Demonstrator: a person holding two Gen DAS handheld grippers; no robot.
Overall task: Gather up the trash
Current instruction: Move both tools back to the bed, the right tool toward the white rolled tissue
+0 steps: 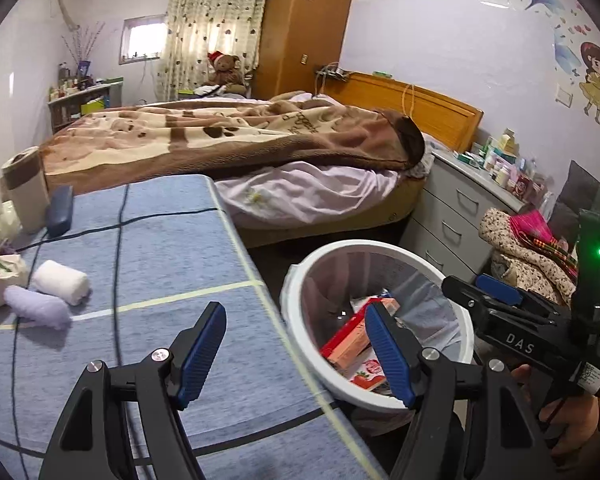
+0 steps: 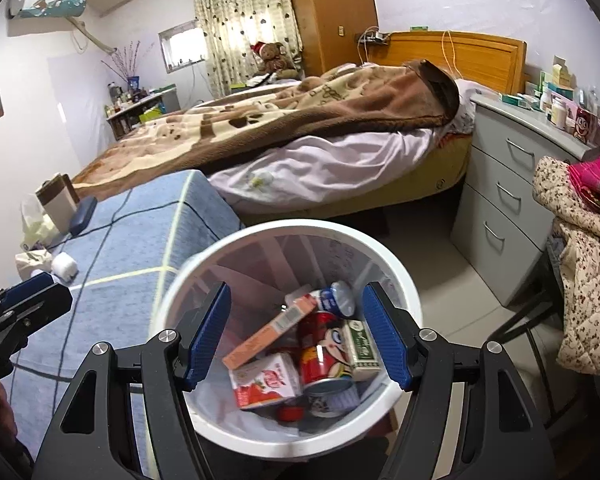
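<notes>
"DAS" on right gripper [image 1: 496, 300]

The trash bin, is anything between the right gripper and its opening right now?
Nothing visible. The right gripper hangs open and empty over the trash bin, and only the cartons and cans already inside show between its fingers.

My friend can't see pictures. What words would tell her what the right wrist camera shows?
The open right gripper hangs over a round white plastic trash bin holding a red soda can, a pink-and-white strawberry milk carton and a long orange box. A blue checked cloth table is left, an unmade wooden bed behind.
</notes>
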